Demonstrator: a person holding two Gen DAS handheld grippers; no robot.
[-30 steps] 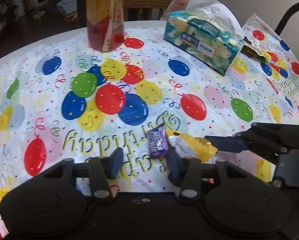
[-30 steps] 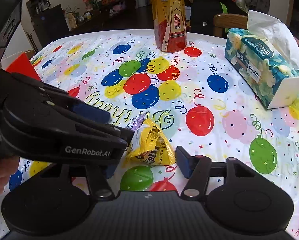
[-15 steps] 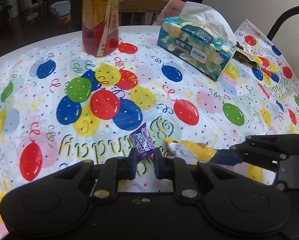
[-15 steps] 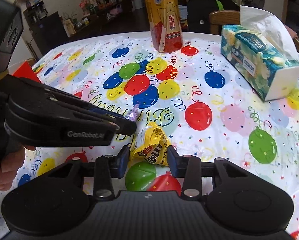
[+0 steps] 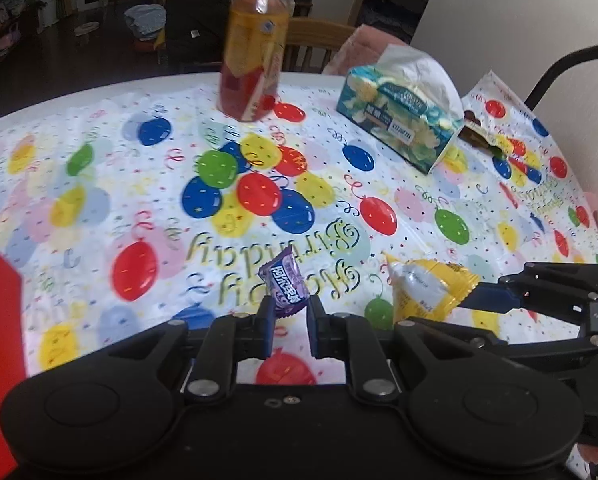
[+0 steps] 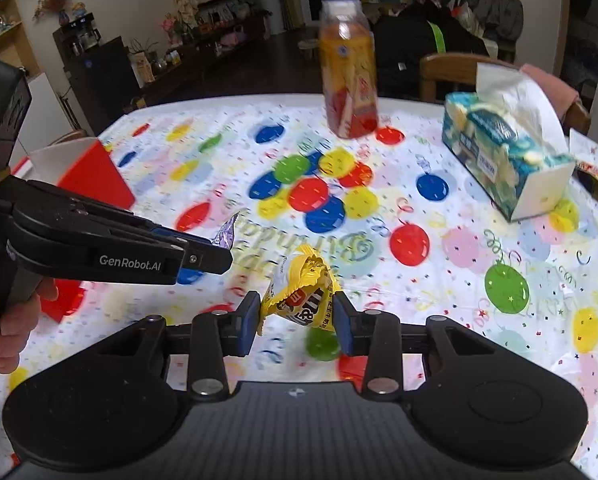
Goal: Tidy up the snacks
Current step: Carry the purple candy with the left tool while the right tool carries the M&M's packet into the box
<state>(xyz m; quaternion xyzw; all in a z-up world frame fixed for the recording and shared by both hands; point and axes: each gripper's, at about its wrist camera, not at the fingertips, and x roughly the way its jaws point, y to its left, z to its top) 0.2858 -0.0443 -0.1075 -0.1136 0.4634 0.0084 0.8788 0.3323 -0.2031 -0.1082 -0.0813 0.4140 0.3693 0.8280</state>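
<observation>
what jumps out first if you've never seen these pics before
The loud balloon-print birthday tablecloth fills both views. Up front each gripper is shut on a snack: the left gripper pinches a purple candy, and the right gripper clamps a yellow M&M's packet. At the far edge stand an orange drink bottle and, to its right, a teal tissue box; a red box sits at the left.
</observation>
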